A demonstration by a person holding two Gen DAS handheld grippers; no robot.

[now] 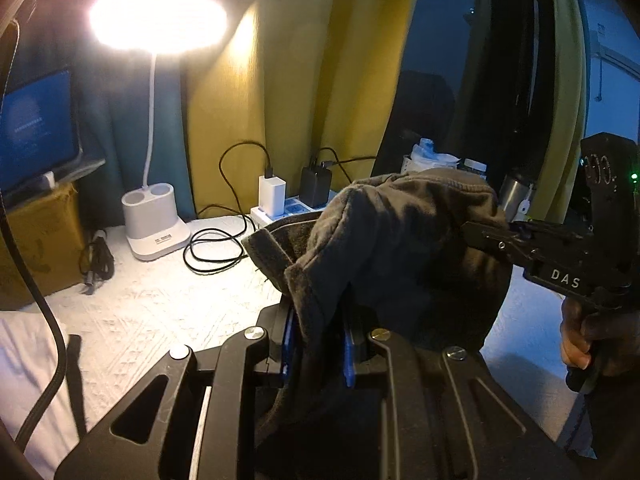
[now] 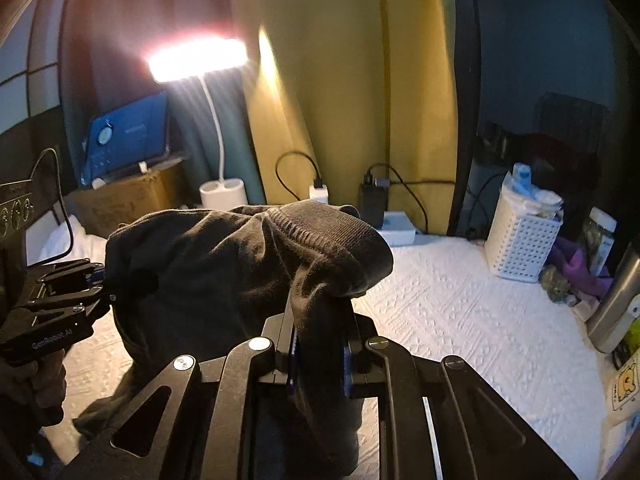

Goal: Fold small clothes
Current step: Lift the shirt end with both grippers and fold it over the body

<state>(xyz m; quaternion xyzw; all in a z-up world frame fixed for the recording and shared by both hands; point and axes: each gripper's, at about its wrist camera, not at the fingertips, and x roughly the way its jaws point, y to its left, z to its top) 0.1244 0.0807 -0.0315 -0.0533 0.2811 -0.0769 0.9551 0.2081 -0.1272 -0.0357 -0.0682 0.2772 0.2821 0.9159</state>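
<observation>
**Dark garment held up between both grippers, fold not laid down yet**

Nearest the lens, the left gripper (image 1: 316, 344) is seen with its jaws nearly closed on a bunched edge of the dark garment (image 1: 400, 248), and the right gripper (image 2: 320, 352) is clamped the same way on another edge. The cloth is held in the air above the white textured tabletop (image 2: 460, 312), with its ribbed hem draped over the top.

Probably the step is best done by pulling the two held edges apart first so the bunching is taken out, then lowering it flat before anything is folded over.

Further back, a lit desk lamp (image 1: 156, 216), two chargers and a white basket (image 2: 520, 240) are seen against the yellow curtain.

What kind of garment it is can't be told; its lower part is hidden behind the grippers, and the far right corner is too dark.
</observation>
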